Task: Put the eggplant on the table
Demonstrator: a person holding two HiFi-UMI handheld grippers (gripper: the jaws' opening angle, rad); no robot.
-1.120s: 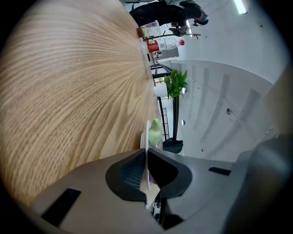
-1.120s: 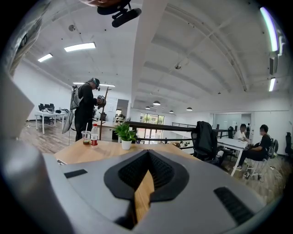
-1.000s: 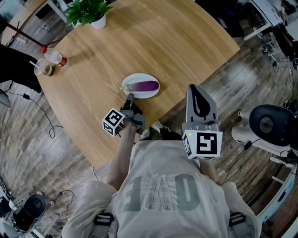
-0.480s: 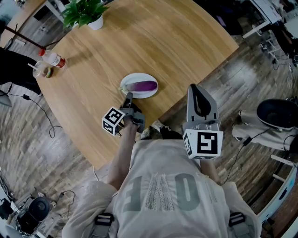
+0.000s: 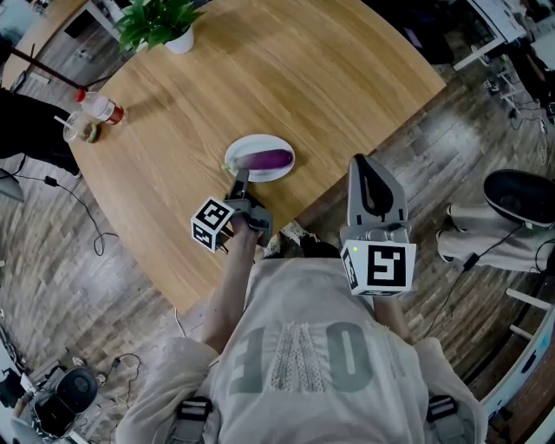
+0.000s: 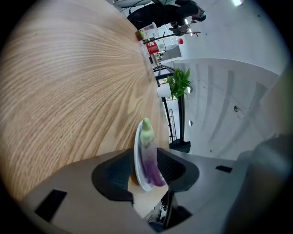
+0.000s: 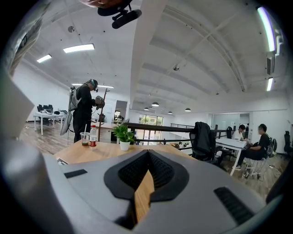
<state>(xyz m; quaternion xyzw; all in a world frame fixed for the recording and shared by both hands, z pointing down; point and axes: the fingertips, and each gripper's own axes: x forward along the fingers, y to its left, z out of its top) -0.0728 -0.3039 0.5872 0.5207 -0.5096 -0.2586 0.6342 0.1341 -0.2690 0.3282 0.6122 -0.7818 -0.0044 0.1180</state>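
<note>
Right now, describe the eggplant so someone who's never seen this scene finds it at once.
Start at the round wooden table; a lone white plate sits near its edge closest to the person. The eggplant lies on it: purple with a green stem end, unlike the potted plant, bottle and cup across the table.

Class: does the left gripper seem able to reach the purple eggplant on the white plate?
Probably yes: the left gripper is at the round white plate, jaws opening, the purple eggplant lined up with their gap, ungripped; nothing blocks.
</note>
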